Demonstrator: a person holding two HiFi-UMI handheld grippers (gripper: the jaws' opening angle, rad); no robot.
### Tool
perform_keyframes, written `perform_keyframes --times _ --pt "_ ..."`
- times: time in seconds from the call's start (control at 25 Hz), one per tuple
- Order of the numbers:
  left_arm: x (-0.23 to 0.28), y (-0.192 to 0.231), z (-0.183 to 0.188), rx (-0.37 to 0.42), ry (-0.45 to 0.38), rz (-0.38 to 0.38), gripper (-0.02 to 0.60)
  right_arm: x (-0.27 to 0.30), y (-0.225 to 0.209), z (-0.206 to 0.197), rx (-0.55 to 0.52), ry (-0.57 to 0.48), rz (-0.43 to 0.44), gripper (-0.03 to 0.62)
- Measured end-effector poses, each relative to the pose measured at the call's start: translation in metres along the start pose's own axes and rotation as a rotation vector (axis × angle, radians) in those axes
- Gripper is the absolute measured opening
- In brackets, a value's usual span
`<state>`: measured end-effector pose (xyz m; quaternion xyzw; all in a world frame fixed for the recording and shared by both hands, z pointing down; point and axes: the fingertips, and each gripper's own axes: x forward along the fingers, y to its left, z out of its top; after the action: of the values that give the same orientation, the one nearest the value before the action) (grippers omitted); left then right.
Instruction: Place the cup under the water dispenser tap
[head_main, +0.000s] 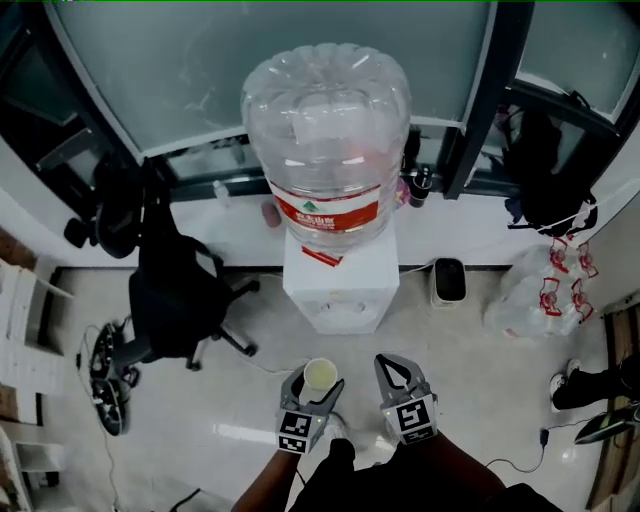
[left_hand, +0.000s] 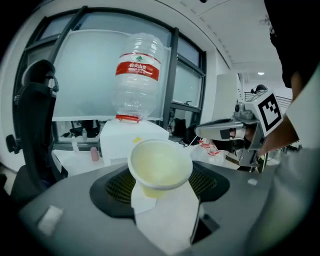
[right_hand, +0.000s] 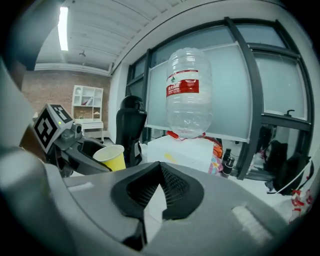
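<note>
A white water dispenser (head_main: 340, 285) with a large clear bottle (head_main: 326, 130) on top stands against the window wall, straight ahead. My left gripper (head_main: 318, 388) is shut on a pale yellow paper cup (head_main: 320, 376), held upright and empty a short way in front of the dispenser. In the left gripper view the cup (left_hand: 160, 165) sits between the jaws with the dispenser (left_hand: 132, 137) behind it. My right gripper (head_main: 396, 368) hovers just right of the cup, its jaws meeting at the tips with nothing in them. From the right gripper view the cup (right_hand: 111, 157) shows at left.
A black office chair (head_main: 175, 290) stands left of the dispenser. A white plastic bag (head_main: 540, 290) and a small white device (head_main: 449, 280) lie to its right. Bottles sit on the window sill (head_main: 230, 215). A wheeled base and cables (head_main: 108, 370) are on the floor at left.
</note>
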<state>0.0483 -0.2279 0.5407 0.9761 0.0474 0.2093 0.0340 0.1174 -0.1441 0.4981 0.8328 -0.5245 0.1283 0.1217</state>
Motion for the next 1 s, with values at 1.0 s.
perform_keyframes --times 1.0 --pt "0.213 0.013 -0.132 -0.073 0.051 0.073 0.35 0.033 -0.035 -0.208 0.047 0.147 0.013 0.004"
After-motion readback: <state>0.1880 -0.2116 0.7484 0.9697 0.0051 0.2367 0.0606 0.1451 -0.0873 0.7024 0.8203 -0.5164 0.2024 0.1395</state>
